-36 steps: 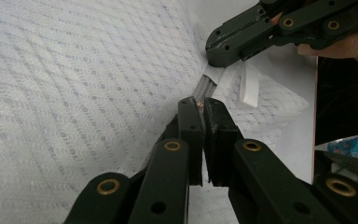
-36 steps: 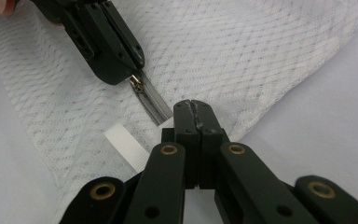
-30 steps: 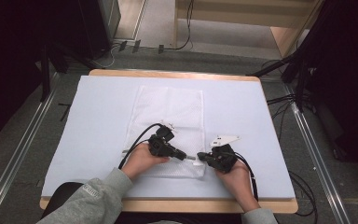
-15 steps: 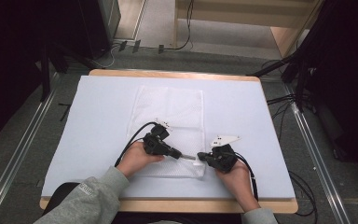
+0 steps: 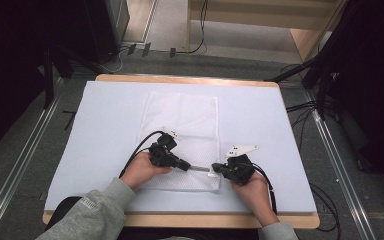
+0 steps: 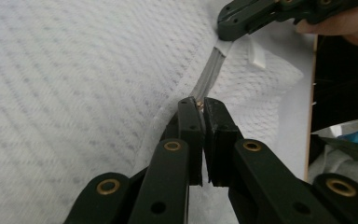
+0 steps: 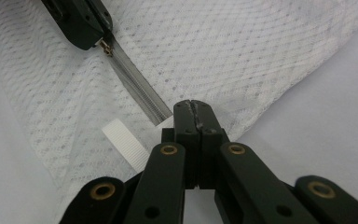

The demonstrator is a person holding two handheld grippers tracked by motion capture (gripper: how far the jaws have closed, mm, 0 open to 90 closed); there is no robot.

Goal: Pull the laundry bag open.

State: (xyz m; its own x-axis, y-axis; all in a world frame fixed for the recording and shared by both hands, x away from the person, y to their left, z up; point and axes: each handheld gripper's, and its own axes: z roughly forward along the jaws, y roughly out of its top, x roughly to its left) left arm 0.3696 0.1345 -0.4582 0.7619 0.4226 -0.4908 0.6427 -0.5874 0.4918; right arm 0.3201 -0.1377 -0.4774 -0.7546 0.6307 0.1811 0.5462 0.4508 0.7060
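Observation:
A white mesh bag (image 5: pixel 180 120) lies flat on the pale blue mat, its zipper (image 5: pixel 200 169) running along the near edge. My left gripper (image 5: pixel 186 166) is shut on the brass zipper pull (image 6: pixel 199 105), with the jaws pinched together at the pull (image 7: pixel 106 49). My right gripper (image 5: pixel 215 168) is shut on the bag at the zipper's end (image 7: pixel 168 114), its jaws pressed tight (image 7: pixel 193 106). A short grey stretch of zipper (image 6: pixel 209 74) spans the gap between the two grippers. Beside the right jaws, a white ribbed tag (image 7: pixel 123 142) sticks out of the seam.
The mat (image 5: pixel 105 125) covers a wooden table whose near edge (image 5: pixel 180 220) runs just behind both hands. Metal rails (image 5: pixel 25 165) flank the table on the floor, and cables (image 5: pixel 305 107) lie at the right. A grey sleeve (image 5: pixel 90 210) comes in from the bottom left.
My left gripper has slid slightly left along the bag's near edge, away from the right gripper, so more zipper shows between them. The right gripper has stayed put.

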